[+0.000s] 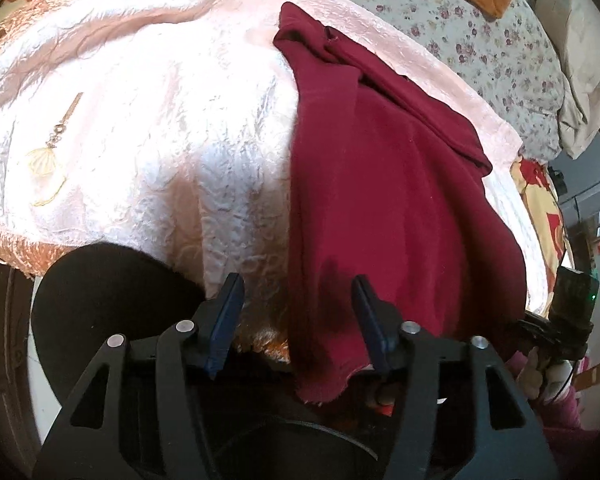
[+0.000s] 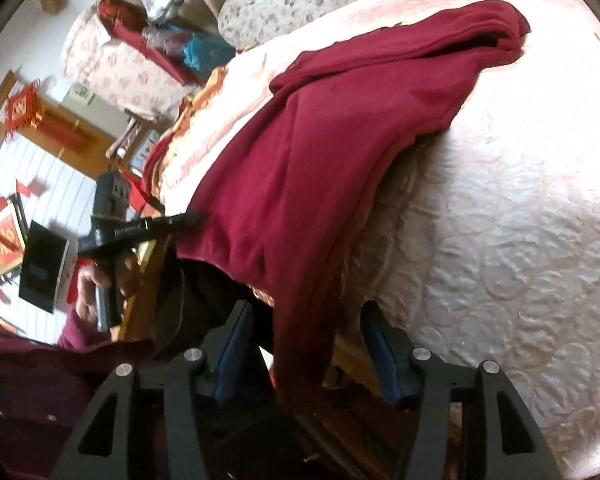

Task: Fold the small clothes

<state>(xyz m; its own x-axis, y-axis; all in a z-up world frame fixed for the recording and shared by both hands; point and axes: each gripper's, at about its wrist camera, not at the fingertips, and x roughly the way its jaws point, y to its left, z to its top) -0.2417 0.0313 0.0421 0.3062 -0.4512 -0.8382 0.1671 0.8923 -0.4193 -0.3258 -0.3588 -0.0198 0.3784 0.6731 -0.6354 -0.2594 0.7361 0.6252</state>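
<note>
Left hand-held gripper: black angular frame, silver round screws, blue pads. Right hand-held gripper: same black build, blue pads. At nine o'clock, bare hand, maroon sleeve.

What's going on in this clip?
A person with a gripper in each hand is working on a dark red garment lying lengthwise on a pink bedspread, its near end hanging over the bed's edge. Both the left gripper and the right gripper are open at that hanging end, the cloth falling between their fingers, neither clamped on it. The garment looks partly folded along its length, still bunched at the far end.
</note>
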